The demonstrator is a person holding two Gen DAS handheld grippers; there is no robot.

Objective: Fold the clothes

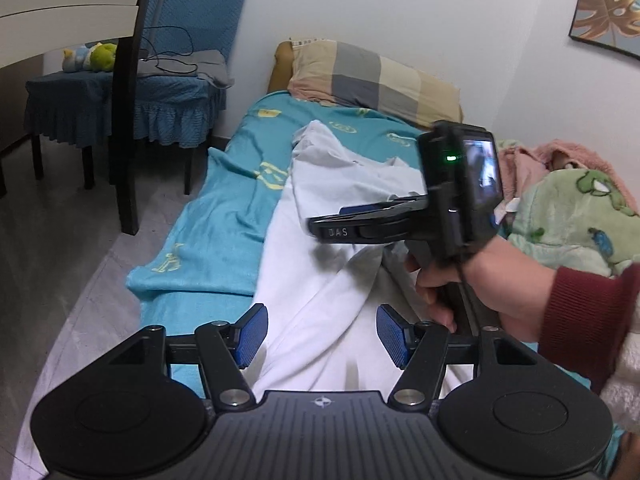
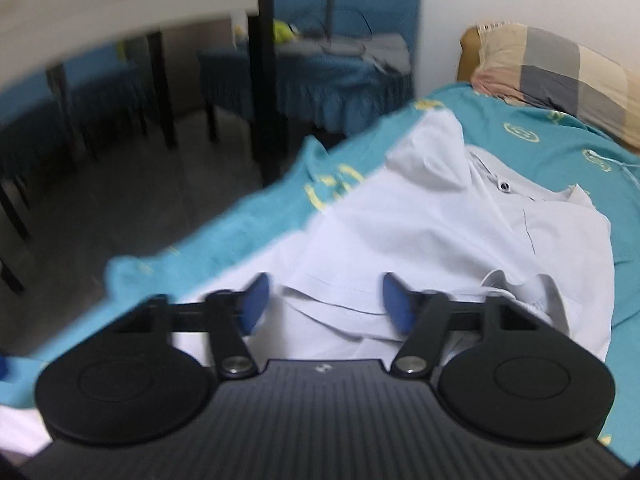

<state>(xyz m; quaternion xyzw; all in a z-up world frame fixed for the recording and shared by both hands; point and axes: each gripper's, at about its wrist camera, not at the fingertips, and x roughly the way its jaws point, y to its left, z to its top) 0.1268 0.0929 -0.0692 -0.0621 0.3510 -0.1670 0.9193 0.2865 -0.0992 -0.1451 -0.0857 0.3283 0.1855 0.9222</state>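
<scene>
A white button-up shirt (image 1: 320, 312) (image 2: 440, 224) lies rumpled on the teal bed cover (image 1: 216, 220) (image 2: 560, 144); its collar end points toward the pillow. My left gripper (image 1: 322, 336) stands open just above the shirt's near part, and the cloth runs under the gap between its blue pads (image 1: 252, 334). My right gripper (image 2: 326, 306) is open too and hovers over the shirt's middle. In the left wrist view the right gripper (image 1: 324, 226) shows side-on, held by a hand (image 1: 492, 280) in a dark red sleeve. The right wrist view is blurred on its left side.
A plaid pillow (image 1: 372, 76) lies at the head of the bed. A green blanket and pink clothes (image 1: 572, 216) are piled on the right. Chairs with blue covers (image 1: 176, 92) and a black table leg (image 1: 126, 120) stand on the grey floor (image 1: 80, 264) to the left.
</scene>
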